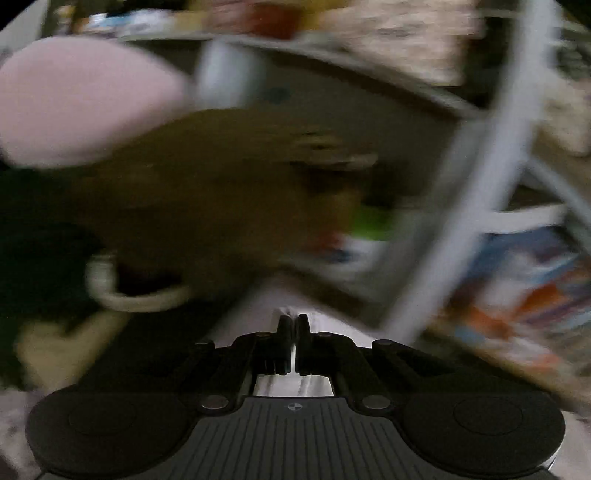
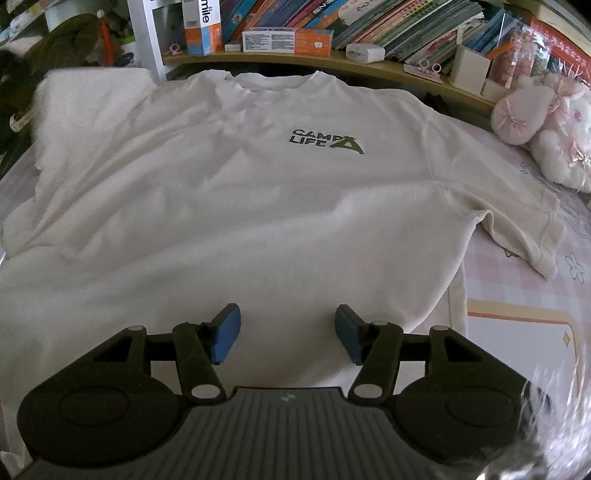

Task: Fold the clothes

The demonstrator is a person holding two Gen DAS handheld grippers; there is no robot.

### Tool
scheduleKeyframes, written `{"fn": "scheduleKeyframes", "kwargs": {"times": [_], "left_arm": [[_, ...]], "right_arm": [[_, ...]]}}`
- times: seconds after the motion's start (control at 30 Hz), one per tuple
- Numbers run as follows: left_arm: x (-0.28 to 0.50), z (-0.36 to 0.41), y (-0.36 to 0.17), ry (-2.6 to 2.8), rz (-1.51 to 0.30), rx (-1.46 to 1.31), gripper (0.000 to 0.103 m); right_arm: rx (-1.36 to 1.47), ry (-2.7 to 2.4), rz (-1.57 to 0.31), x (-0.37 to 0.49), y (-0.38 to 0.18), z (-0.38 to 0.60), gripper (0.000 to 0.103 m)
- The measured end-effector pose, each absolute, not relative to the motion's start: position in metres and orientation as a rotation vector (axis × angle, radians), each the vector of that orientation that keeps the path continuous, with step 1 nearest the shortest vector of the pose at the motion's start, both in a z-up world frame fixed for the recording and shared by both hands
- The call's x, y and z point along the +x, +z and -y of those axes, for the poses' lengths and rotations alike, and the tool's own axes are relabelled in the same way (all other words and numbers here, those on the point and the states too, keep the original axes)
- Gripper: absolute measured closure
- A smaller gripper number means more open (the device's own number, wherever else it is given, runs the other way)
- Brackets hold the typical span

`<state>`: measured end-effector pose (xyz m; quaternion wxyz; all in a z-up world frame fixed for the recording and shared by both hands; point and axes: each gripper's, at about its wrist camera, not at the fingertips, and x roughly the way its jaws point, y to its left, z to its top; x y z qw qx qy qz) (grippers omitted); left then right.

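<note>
While the cream T-shirt (image 2: 229, 206) printed "CAMP LIFE" lies flat on the pink checked bedsheet (image 2: 517, 295), the right gripper (image 2: 288, 332) hovers released over its hem. The left gripper (image 1: 293, 325) is clenched on nothing in a blurry view. Books (image 2: 388, 26) and a "smile" box (image 2: 202, 26) fill the shelf behind.

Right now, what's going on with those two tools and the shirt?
Left tool shut, empty. Right tool open over T-shirt. Shirt flat, unfolded. Nothing blocking.
</note>
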<state>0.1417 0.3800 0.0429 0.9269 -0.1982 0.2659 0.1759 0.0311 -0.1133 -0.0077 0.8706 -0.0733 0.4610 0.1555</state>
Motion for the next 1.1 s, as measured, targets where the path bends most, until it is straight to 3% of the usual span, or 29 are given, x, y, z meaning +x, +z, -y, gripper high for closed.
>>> {"fn": "scheduleKeyframes", "kwargs": {"times": [0.17,0.23,0.37,0.47,0.53,0.83,1.1], "left_arm": [[0.156,-0.399,0.015,0.454,-0.678,-0.284,0.101],[0.165,-0.399,0.004,0.473,-0.744,-0.246,0.094],[0.169,-0.381,0.016,0.587,-0.704,-0.204,0.092],[0.166,-0.338,0.041,0.469,-0.552,-0.173,0.089],[0.177,-0.302,0.047,0.277,-0.551,-0.18,0.086],[0.267,-0.157,0.013,-0.244,-0.746,-0.265,0.09],[0.301,-0.104,-0.004,-0.245,-0.822,-0.14,0.09]], "right_arm": [[-0.159,0.326,-0.978,0.035,-0.007,0.119,0.046],[-0.159,0.321,-0.983,0.036,-0.007,0.119,0.046],[-0.16,0.315,-0.985,0.036,-0.007,0.12,0.046],[-0.159,0.312,-0.98,0.035,-0.008,0.12,0.046],[-0.159,0.314,-0.978,0.034,-0.008,0.121,0.046],[-0.164,0.32,-0.969,0.026,-0.008,0.133,0.044],[-0.152,0.326,-0.918,0.009,-0.011,0.145,0.042]]}}
